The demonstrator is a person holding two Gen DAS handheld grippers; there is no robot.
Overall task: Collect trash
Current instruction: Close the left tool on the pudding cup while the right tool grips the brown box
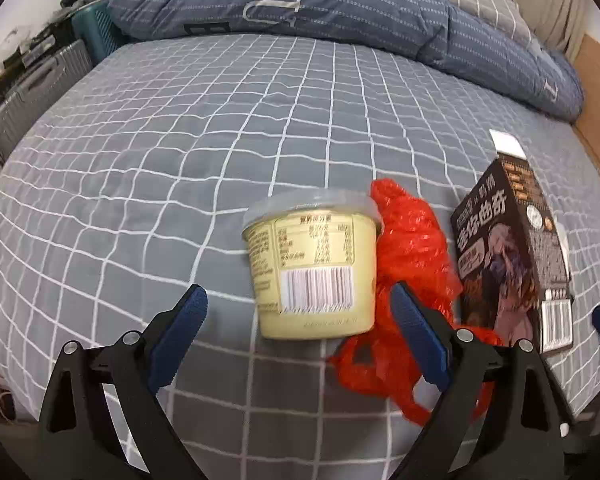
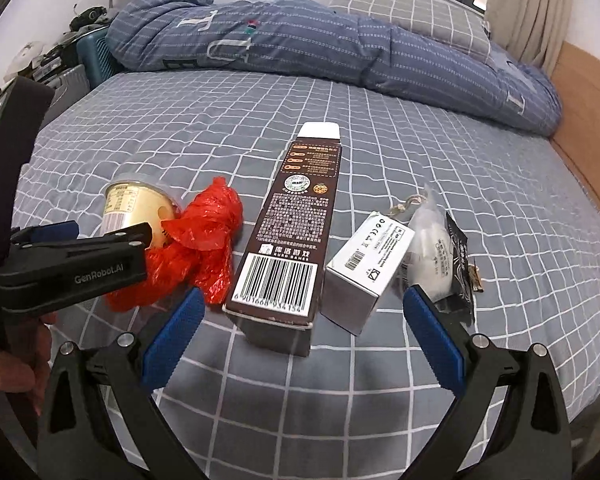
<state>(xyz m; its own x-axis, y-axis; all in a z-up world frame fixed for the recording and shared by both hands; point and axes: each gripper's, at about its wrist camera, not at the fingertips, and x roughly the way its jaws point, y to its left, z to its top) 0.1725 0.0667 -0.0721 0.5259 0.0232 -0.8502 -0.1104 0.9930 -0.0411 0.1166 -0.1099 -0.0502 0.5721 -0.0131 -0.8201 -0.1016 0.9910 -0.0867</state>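
The left gripper is spread wide and holds nothing; the pale yellow cup lies on its side just ahead of and between the two fingers, not yet touched, lid end pointing away. The cup looks light and thin-walled, so it is likely to dent or roll; grip across the label-covered wall near the rim, where the lid stiffens it. Touching the cup's right side is the red plastic bag, soft, crumpled and slippery; pinch a gathered fold rather than a flat layer. The right gripper is likewise fully apart and empty. Directly ahead of its fingers lies the long brown carton, flat on the bed sheet, barcode end nearest; it appears rigid and light, best taken across its narrow width. Just right of it sits the small white box, also stiff. Beyond that box lies a clear packet, probably limp and slick.
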